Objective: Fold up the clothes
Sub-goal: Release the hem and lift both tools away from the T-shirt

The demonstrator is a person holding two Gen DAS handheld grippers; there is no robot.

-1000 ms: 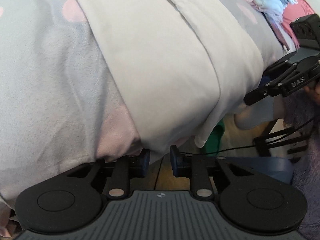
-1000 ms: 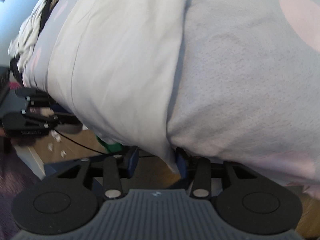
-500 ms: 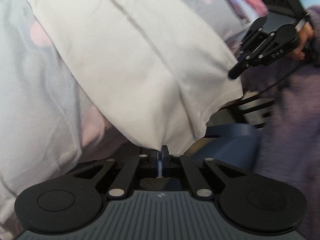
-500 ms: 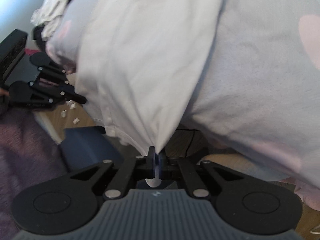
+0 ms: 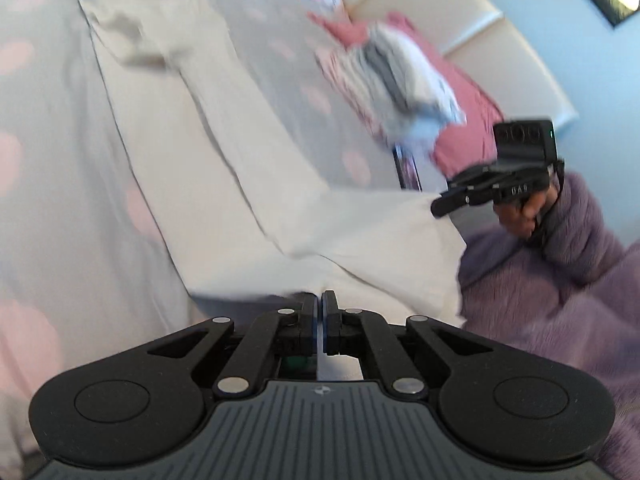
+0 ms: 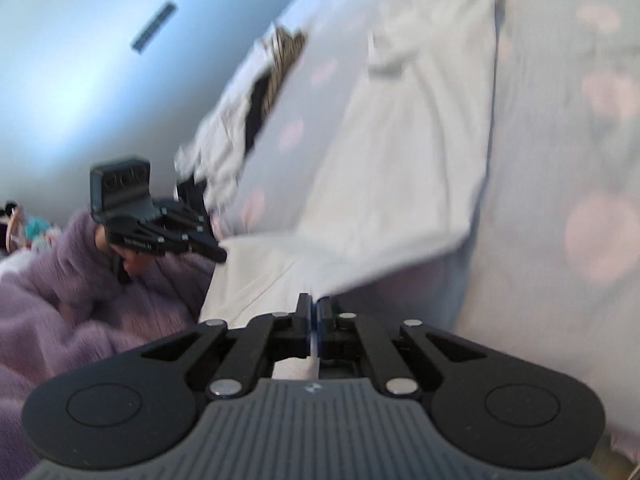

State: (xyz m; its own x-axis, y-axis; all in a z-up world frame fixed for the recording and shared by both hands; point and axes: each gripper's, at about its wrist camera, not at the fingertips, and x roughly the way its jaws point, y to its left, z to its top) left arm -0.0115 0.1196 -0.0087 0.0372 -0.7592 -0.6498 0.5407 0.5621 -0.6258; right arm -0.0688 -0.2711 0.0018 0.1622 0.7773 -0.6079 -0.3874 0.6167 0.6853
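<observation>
A cream-white garment [image 5: 224, 168] lies lengthwise on a grey bedspread with pink spots [image 5: 60, 200]. At its near hem, my left gripper [image 5: 321, 300] is shut on the cloth, which is raised off the bed. My right gripper [image 6: 314, 304] is shut on the same hem further along, and the garment [image 6: 400, 168] stretches away from it. Each gripper shows in the other's view: the right gripper [image 5: 440, 210] at the garment's right corner, the left gripper [image 6: 218, 255] at its left corner. The hem hangs taut between them.
A pile of folded clothes [image 5: 396, 80] and pink pillows [image 5: 468, 120] lie by the cream headboard [image 5: 460, 28]. Another heap of clothes [image 6: 256, 100] sits at the bed's far edge. The person's purple fleece sleeves [image 5: 560, 280] fill the near side.
Both grippers went from open at the bed's edge to shut on the garment's near hem, then rose with it. The views now look along the bed instead of under its edge.
</observation>
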